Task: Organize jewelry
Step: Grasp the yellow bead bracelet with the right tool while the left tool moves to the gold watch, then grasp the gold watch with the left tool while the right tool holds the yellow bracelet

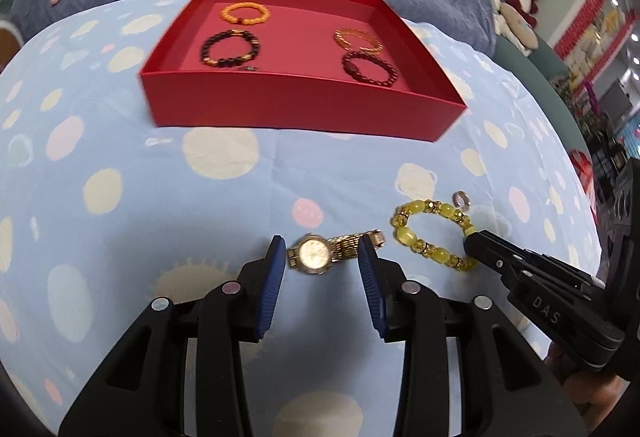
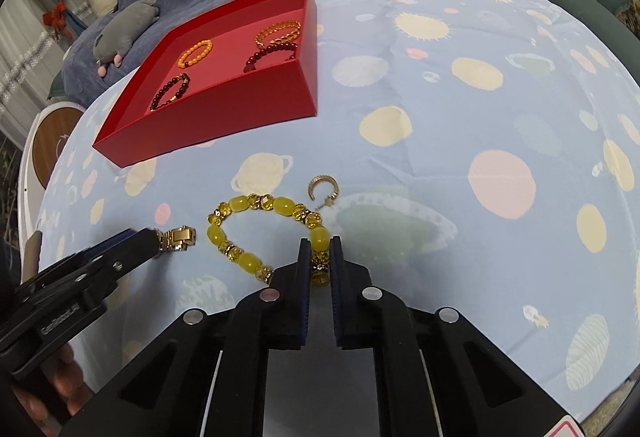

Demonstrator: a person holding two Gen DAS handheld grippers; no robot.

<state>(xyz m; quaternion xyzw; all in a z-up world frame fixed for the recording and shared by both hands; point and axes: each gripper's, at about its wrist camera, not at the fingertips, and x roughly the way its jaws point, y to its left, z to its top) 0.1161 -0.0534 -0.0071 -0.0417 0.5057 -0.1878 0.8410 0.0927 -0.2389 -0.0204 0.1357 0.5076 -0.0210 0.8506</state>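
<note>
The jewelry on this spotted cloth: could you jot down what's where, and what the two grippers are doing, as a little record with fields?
In the box: red open cardboard box holds four bead bracelets.
On the cloth: gold metal wristwatch, yellow bead bracelet, small gold hoop earring.
Left gripper: open, fingers either side of the wristwatch.
Right gripper: closed on the yellow bead bracelet.
Surface: pale blue planet-print cloth.

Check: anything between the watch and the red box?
Nothing: only bare patterned cloth between the gold watch and red box, per the left wrist view.
</note>
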